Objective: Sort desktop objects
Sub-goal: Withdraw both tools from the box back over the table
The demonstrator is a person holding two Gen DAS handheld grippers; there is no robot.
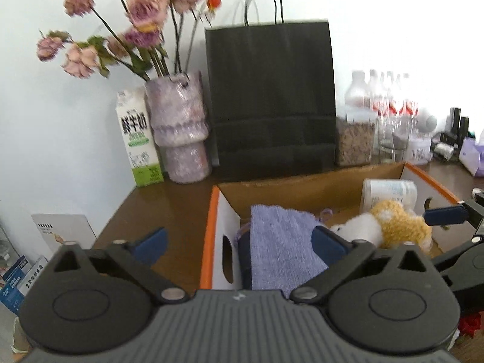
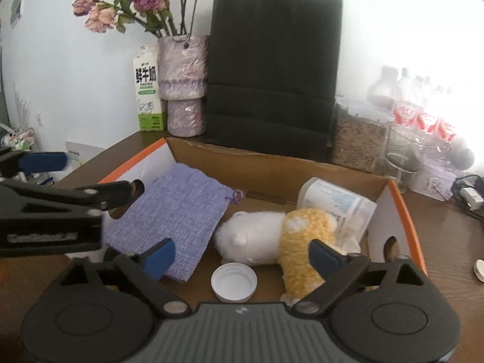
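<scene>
Both your grippers hang wide and empty over the box [image 2: 402, 208]: left gripper [image 1: 239, 243] above the purple pouch [image 2: 172, 211], right gripper [image 2: 242, 257] above the plush [image 2: 272, 239]. The plush lies crosswise between the right jaws, white head left, yellow body right. It looks like the right hand's to take, though everything here seems sorted.

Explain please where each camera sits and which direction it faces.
Left wrist: sits on the left gripper, faces the cardboard box and black bag; its open fingers show, the right gripper's fingertip too.
Right wrist: sits on the right gripper, looks down into the box; open fingers show, the left gripper at left.
Shared: purple cloth, plush toy, vase.
</scene>
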